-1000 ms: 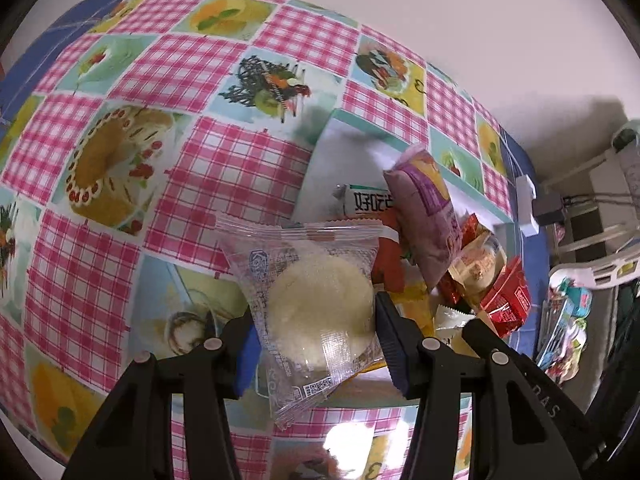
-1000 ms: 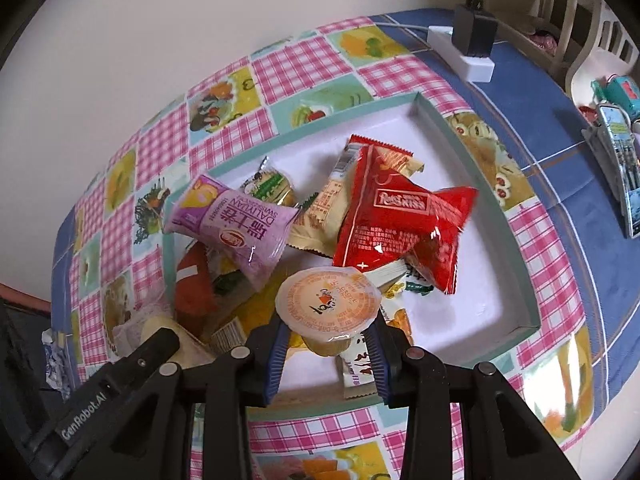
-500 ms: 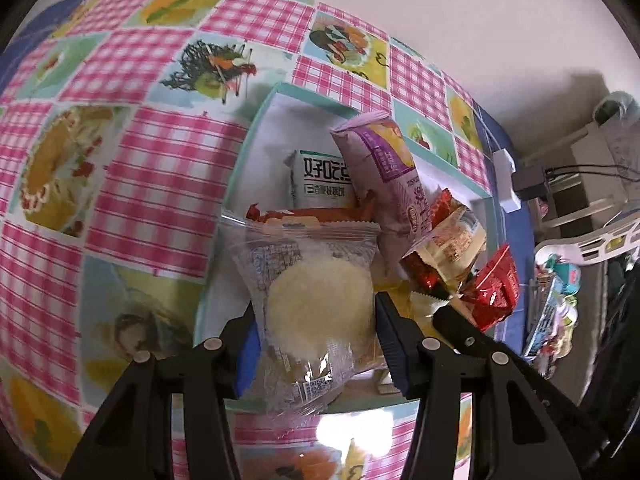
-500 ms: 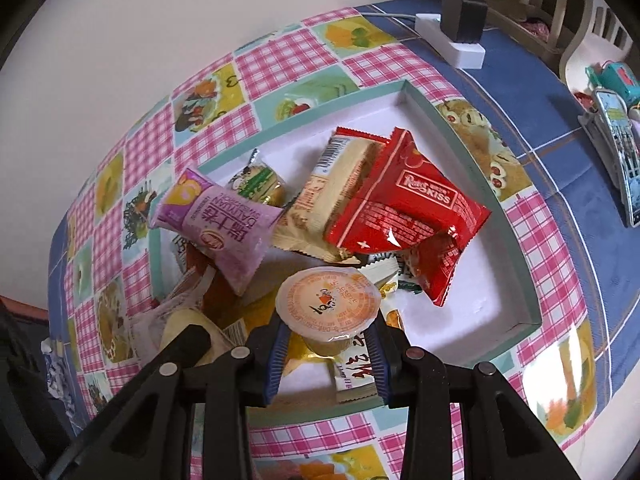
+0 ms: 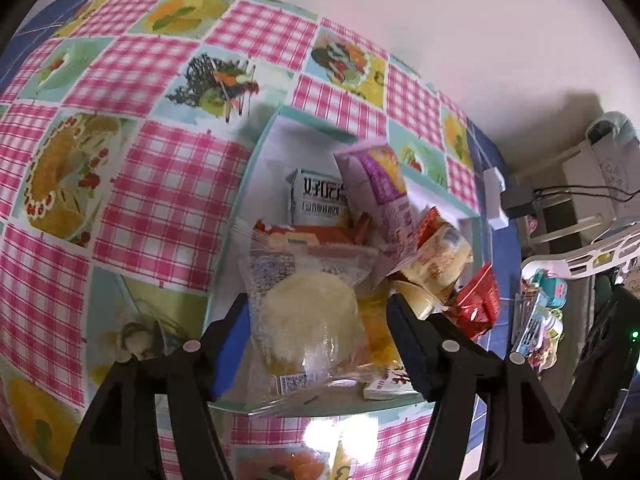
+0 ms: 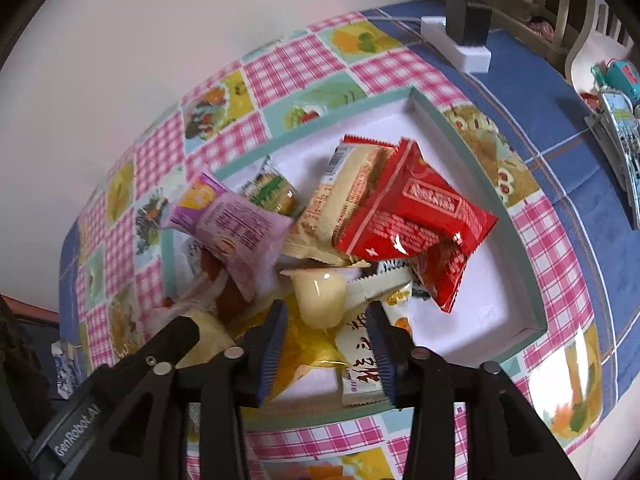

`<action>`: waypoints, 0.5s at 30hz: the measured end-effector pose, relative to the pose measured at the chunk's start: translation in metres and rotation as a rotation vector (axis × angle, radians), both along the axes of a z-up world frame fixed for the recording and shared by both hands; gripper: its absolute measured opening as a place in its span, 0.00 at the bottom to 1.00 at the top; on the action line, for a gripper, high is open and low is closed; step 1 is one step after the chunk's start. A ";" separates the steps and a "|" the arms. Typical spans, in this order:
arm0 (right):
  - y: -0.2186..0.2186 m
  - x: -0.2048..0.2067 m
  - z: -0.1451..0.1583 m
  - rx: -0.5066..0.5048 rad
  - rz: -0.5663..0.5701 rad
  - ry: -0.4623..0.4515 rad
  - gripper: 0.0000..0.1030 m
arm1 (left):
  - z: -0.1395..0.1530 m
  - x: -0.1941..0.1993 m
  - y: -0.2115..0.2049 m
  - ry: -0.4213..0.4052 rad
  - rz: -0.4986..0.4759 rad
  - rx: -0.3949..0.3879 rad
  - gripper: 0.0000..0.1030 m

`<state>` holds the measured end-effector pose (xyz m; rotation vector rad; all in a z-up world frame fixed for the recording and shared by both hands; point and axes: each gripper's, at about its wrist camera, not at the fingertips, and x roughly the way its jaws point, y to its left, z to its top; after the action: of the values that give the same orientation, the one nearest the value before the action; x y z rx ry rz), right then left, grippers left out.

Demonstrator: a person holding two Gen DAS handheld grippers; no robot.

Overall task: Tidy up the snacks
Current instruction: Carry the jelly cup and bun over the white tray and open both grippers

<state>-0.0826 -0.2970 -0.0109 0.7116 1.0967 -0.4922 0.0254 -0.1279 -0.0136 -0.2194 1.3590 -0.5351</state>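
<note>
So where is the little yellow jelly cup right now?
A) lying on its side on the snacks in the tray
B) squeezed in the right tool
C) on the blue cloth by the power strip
A: the jelly cup lies tipped on the snack pile inside the tray, ahead of the open right tool.

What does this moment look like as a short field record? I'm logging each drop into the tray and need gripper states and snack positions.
left gripper: open, fingers either side of the clear-wrapped round cake, gaps visible on both sides
right gripper: open, jelly cup tipped on its side just ahead of the fingertips, on the pile
tray: teal-rimmed, white floor, on the checked tablecloth
pile: purple packet, red packet, beige packet
outside the tray: white power strip
</note>
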 end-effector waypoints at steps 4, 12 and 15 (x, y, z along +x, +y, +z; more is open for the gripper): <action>0.000 -0.002 0.013 -0.015 -0.001 -0.036 0.46 | 0.010 0.002 0.010 -0.016 0.025 -0.014 0.67; 0.006 -0.004 0.034 -0.064 0.023 -0.084 0.63 | 0.032 0.005 0.037 -0.151 0.096 0.129 0.87; 0.011 0.000 0.036 -0.088 0.048 -0.083 0.67 | 0.034 0.009 0.044 -0.214 0.125 0.239 0.88</action>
<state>-0.0825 -0.2858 0.0248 0.6219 1.0066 -0.4633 0.0343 -0.0837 0.0207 -0.0493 1.1796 -0.2800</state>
